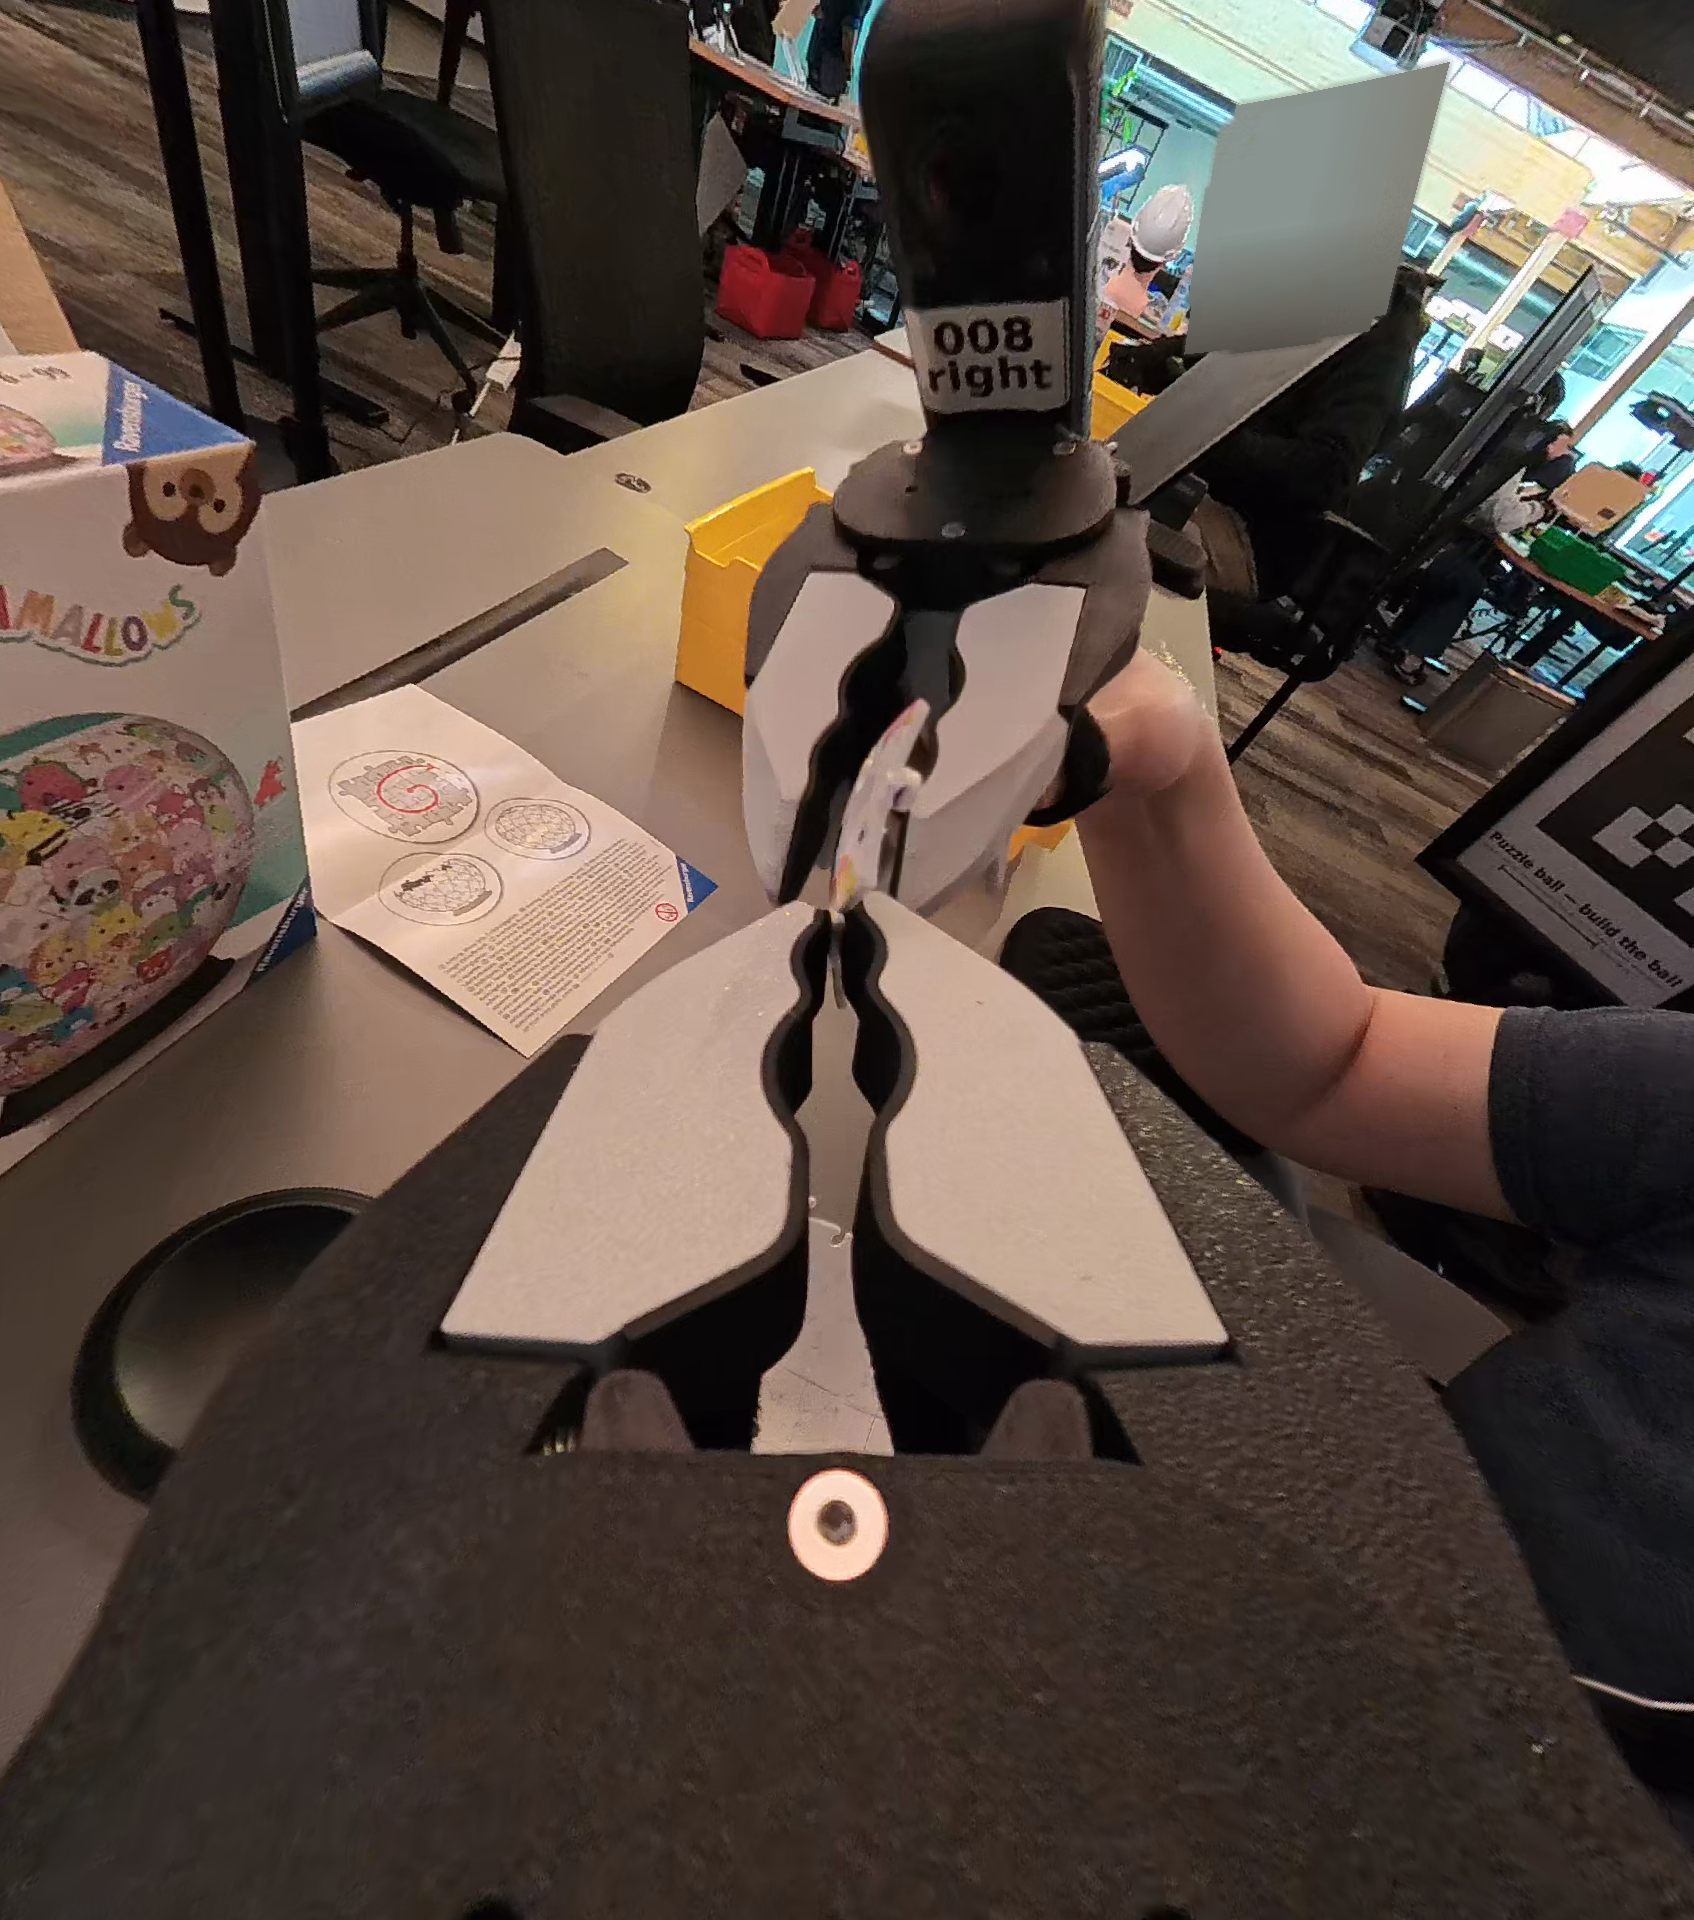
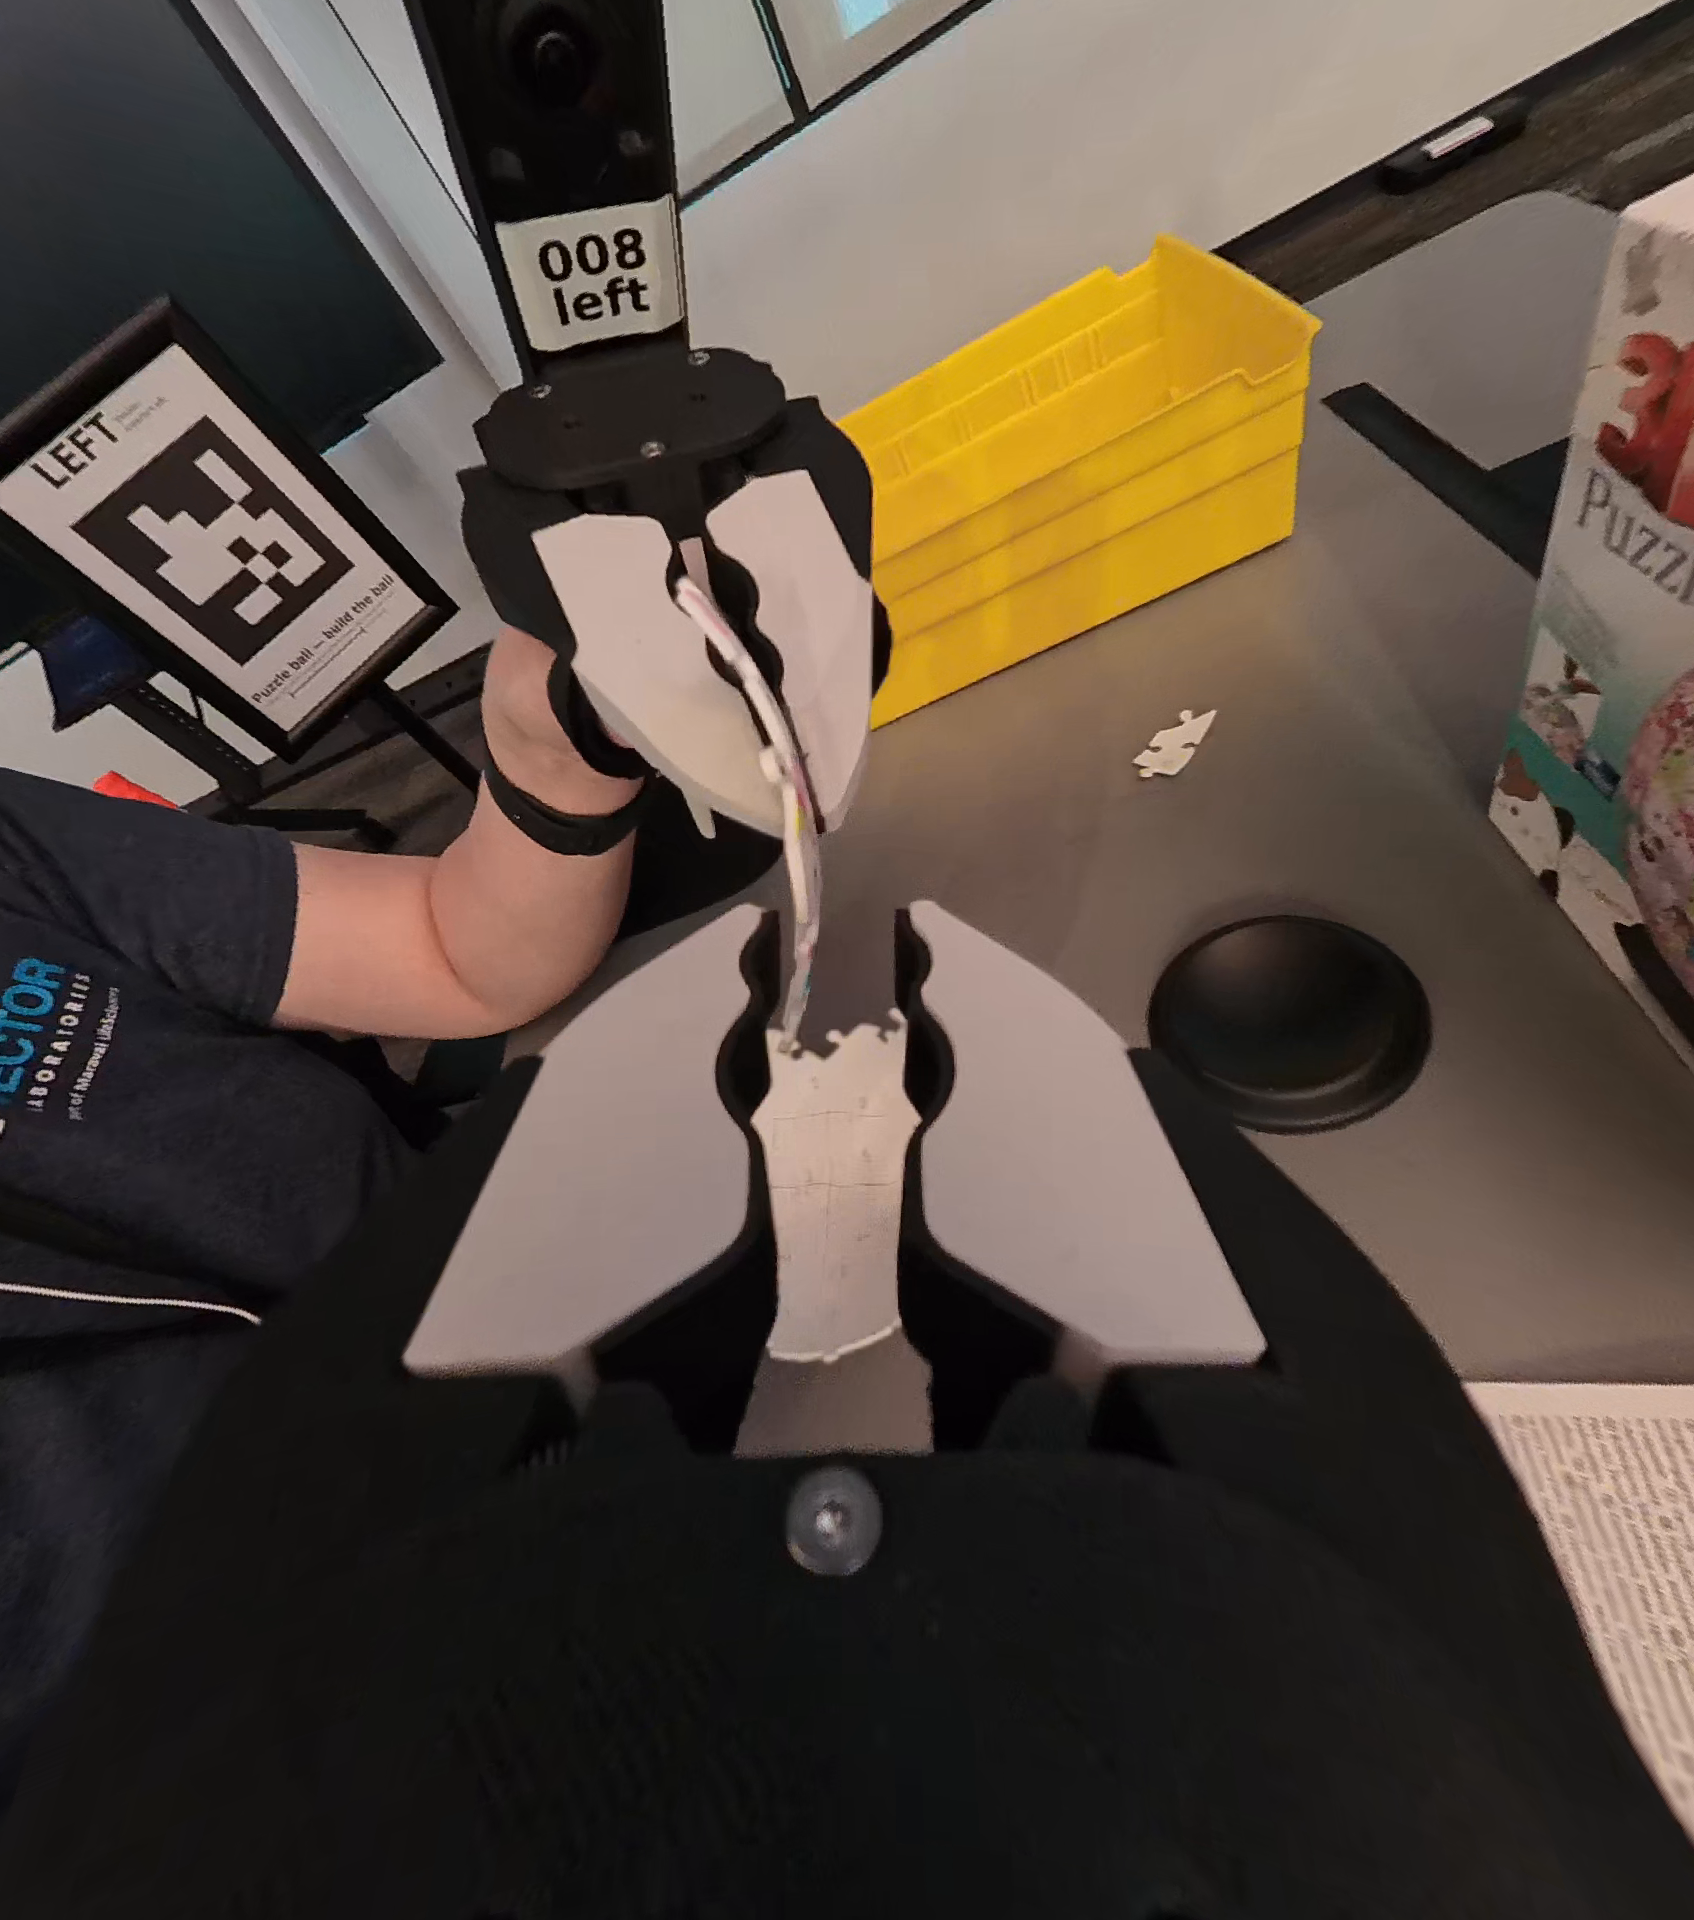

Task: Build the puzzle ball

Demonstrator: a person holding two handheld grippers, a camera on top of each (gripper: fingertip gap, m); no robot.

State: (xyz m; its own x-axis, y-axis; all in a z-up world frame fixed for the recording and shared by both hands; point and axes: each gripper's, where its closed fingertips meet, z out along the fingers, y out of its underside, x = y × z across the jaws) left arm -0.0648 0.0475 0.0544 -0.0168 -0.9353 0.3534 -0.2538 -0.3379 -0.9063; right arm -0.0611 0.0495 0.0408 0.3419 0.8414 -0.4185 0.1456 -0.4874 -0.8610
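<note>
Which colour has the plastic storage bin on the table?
The ribbed plastic storage bin is bright yellow, clearest in the right wrist view.

Grey table: bin, box, leaflet.

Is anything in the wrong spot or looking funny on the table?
One white puzzle piece lies alone, blank side up, on the grey table, in front of the yellow bin rather than in it. Also, the strip of joined pieces held by the left gripper bends in a curve, which suits a ball puzzle.
</note>
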